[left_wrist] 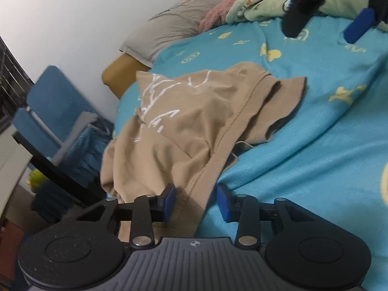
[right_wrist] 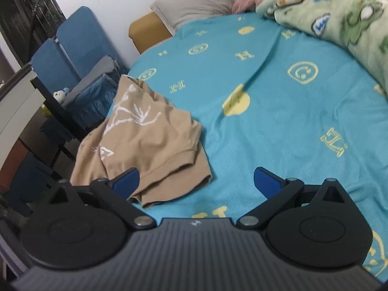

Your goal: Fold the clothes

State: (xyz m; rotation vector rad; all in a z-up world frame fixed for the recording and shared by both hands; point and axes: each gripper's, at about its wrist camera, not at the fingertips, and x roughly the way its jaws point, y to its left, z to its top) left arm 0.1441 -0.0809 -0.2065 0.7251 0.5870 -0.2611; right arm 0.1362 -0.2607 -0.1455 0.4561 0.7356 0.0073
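A tan T-shirt (left_wrist: 194, 121) with a white line drawing lies crumpled on the turquoise bedsheet (left_wrist: 303, 145), near the bed's left edge. Its ribbed hem runs down between the blue pads of my left gripper (left_wrist: 196, 202), whose jaws stand a little apart and do not squeeze the cloth. In the right wrist view the T-shirt (right_wrist: 150, 140) sits to the lower left. My right gripper (right_wrist: 196, 179) is wide open and holds nothing, its left pad (right_wrist: 126, 179) hovering over the shirt's sleeve. In the left wrist view my right gripper (left_wrist: 325, 26) hangs above the sheet at the top right.
A grey pillow (right_wrist: 206, 2) lies at the head of the bed. A green patterned blanket (right_wrist: 339, 21) and a pink fuzzy one (left_wrist: 215, 14) are bunched along the far side. A blue chair (right_wrist: 75, 46) and a black desk edge (left_wrist: 48, 162) stand left of the bed.
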